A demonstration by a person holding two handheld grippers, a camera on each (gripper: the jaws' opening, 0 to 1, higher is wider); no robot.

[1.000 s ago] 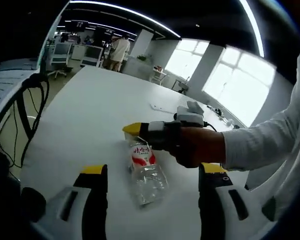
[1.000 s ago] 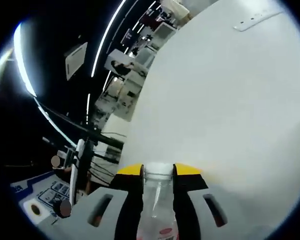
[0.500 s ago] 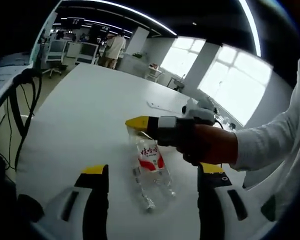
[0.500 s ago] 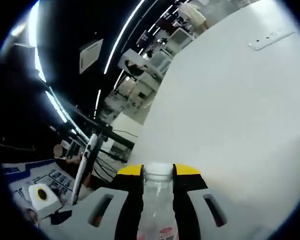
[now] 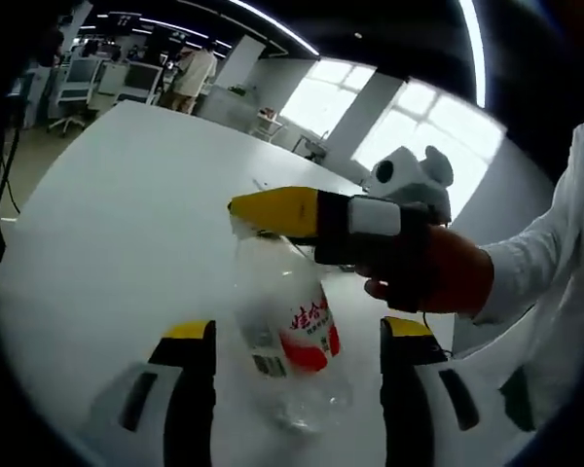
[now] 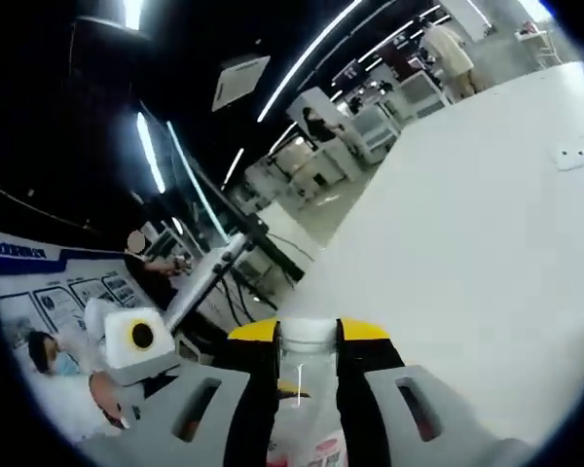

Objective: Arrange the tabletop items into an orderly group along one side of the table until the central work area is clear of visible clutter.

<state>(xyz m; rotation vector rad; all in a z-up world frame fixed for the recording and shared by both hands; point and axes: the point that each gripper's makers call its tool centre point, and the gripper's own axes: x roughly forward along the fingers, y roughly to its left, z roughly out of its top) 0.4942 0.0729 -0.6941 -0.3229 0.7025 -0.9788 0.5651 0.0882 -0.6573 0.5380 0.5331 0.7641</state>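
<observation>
A clear plastic bottle (image 5: 294, 336) with a red and white label hangs neck-up and tilted, close in front of my left gripper (image 5: 297, 331). That gripper's yellow-tipped jaws stand wide apart on either side of the bottle without touching it, so it is open. My right gripper (image 5: 273, 212) reaches in from the right and is shut on the bottle's neck. In the right gripper view, the right gripper (image 6: 308, 336) pinches the neck just under the white cap, and the bottle body (image 6: 307, 404) runs down between the fingers. The white table (image 5: 107, 224) lies below.
The person's hand (image 5: 438, 277) and white sleeve (image 5: 555, 282) hold the right gripper. A flat white strip (image 6: 576, 154) lies far out on the table (image 6: 467, 243). Office desks, chairs and people stand beyond the table's far edge.
The bottle lay on the table with the right gripper at its neck. It is now raised neck-up and nearer the left gripper. Both views have swung.
</observation>
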